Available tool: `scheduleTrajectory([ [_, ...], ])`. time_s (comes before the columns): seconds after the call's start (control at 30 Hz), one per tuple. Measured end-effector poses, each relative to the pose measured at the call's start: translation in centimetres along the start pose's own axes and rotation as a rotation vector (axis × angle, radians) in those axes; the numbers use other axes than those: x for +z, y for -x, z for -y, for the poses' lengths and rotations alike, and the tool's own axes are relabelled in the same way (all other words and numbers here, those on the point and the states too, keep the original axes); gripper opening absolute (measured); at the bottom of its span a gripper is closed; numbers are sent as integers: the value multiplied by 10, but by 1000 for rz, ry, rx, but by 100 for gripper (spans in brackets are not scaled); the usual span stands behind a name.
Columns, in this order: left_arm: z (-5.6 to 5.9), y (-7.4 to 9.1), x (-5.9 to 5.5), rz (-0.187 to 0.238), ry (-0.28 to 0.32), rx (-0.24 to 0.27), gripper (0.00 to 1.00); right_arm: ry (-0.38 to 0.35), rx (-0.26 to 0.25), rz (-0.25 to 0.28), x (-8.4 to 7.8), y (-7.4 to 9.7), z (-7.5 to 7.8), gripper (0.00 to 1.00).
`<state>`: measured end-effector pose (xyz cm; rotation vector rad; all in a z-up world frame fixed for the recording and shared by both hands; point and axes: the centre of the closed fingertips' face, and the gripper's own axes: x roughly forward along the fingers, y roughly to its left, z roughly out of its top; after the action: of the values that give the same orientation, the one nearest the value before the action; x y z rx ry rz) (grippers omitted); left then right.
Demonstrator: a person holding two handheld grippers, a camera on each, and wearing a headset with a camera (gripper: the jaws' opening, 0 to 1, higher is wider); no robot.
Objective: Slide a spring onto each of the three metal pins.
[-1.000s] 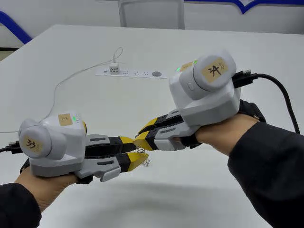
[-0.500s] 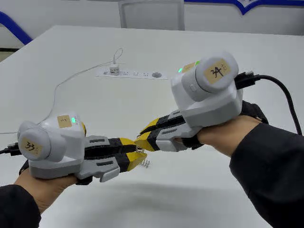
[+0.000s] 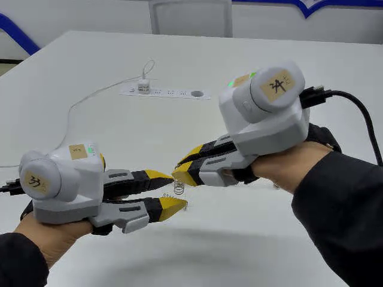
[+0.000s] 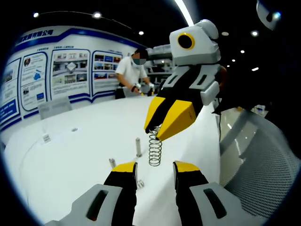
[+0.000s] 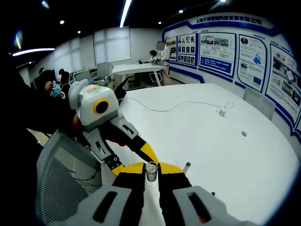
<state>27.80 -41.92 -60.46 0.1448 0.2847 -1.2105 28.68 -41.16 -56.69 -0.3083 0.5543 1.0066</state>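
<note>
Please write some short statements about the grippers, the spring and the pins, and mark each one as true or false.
1. The right gripper is shut on a spring. True.
2. The left gripper also grips the spring. False: its jaws stand open, clear of the spring.
3. The pins lie flat on the table. False: they stand upright.
4. A power strip lies on the table. True.
5. The spring already sits on a pin. False: it hangs from the right gripper, above the table.
</note>
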Motion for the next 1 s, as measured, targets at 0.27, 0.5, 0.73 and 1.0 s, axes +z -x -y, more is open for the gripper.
scheduleTrajectory([
  [0.27,-3,8,-6,-12,28,18,42,-11,-37,1,-3,10,16,11],
  [0.5,-11,16,-12,-17,50,52,48,-21,-87,4,-4,21,34,11],
  [0.73,-15,22,-16,-23,68,77,53,-40,-147,11,-7,33,57,11],
  [1.0,-17,23,-18,-26,74,90,57,-49,-213,-12,-18,38,79,11],
])
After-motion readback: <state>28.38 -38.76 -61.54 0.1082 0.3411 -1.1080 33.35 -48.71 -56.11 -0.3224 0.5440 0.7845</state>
